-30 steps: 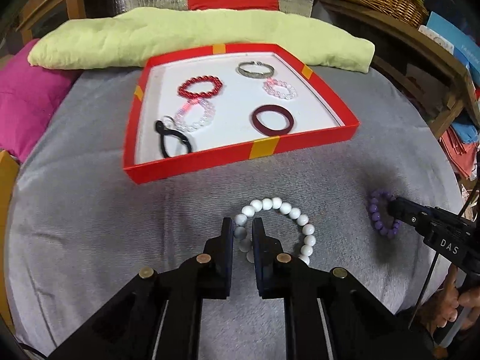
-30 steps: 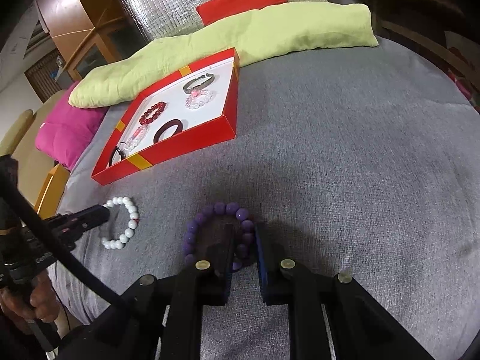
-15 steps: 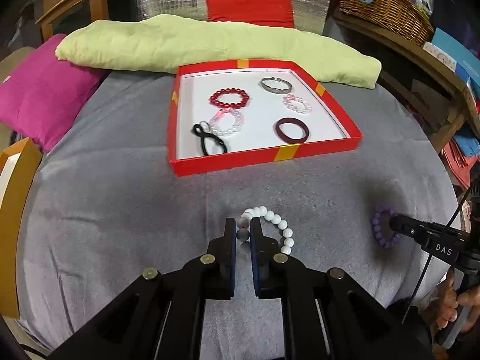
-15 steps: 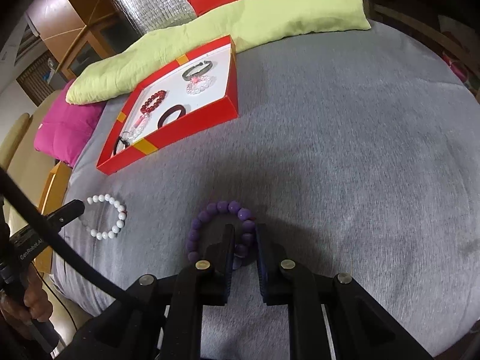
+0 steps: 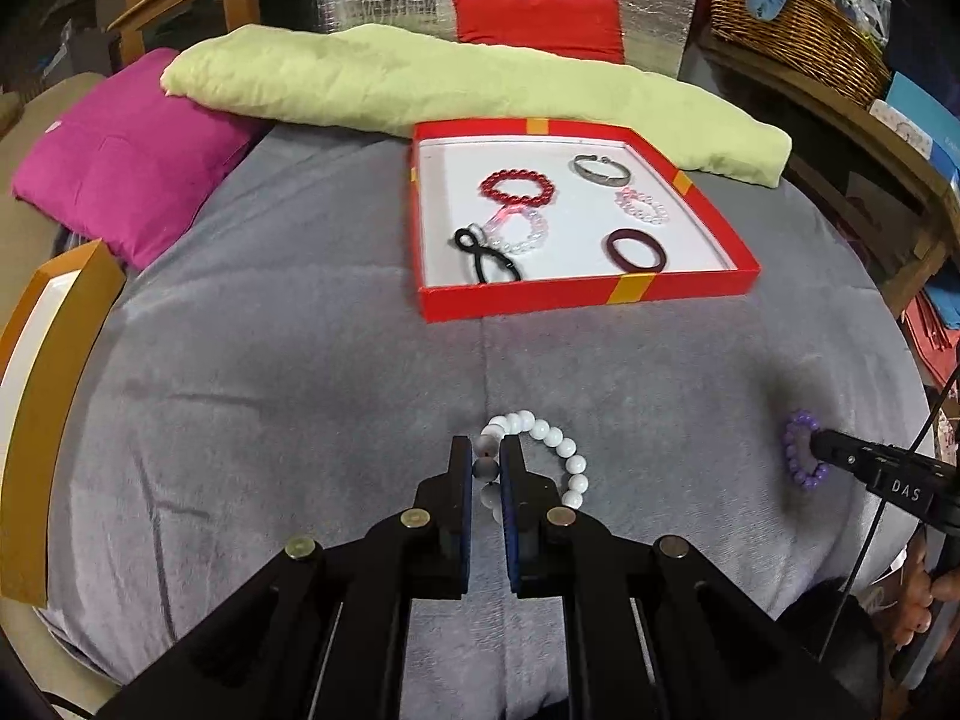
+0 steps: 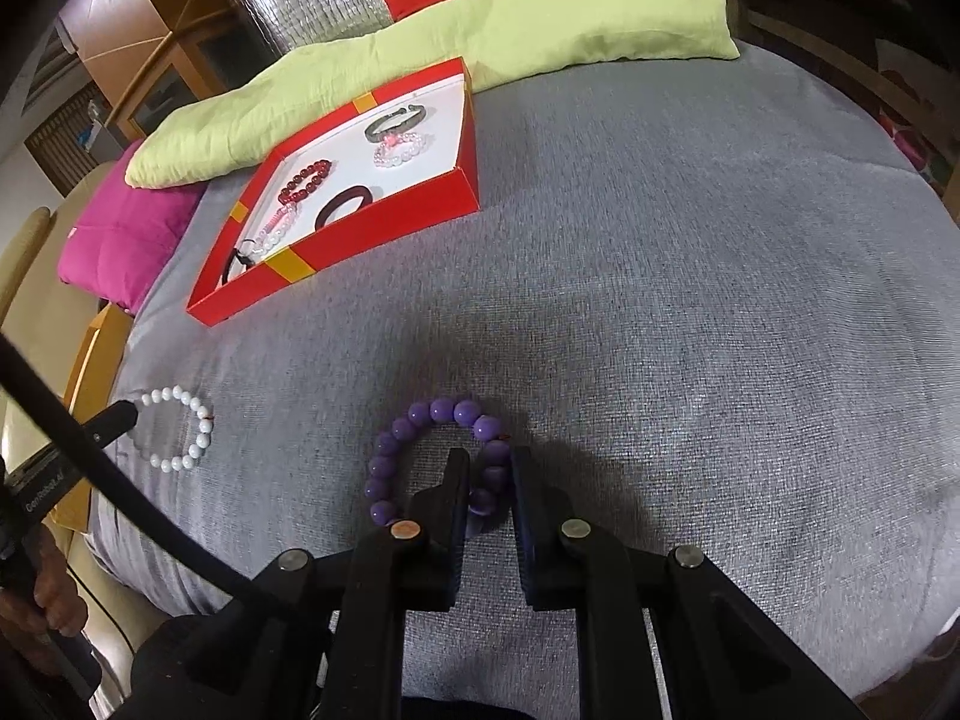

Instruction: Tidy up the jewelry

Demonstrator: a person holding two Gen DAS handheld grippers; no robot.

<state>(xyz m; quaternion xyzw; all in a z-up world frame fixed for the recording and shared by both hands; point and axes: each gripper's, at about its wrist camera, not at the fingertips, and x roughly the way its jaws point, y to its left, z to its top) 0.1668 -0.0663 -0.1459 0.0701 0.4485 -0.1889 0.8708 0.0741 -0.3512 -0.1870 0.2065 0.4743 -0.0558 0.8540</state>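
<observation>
Two bead bracelets near edge of grey cloth (image 5: 300, 360): left gripper (image 5: 485, 456) pinches white bracelet (image 5: 540, 456), right gripper (image 6: 486, 468) pinches purple bracelet (image 6: 420, 450). Beyond them, red tray (image 5: 588, 294) holding six round pieces; past tray, soft green cushion (image 5: 420, 84).

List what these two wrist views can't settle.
- Left wrist view: part of the white bead bracelet sits behind the left claw.
- Right wrist view: the red box's front wall hides part of the black hair tie.
- Both views: the person is cut off by the frame edge.
</observation>
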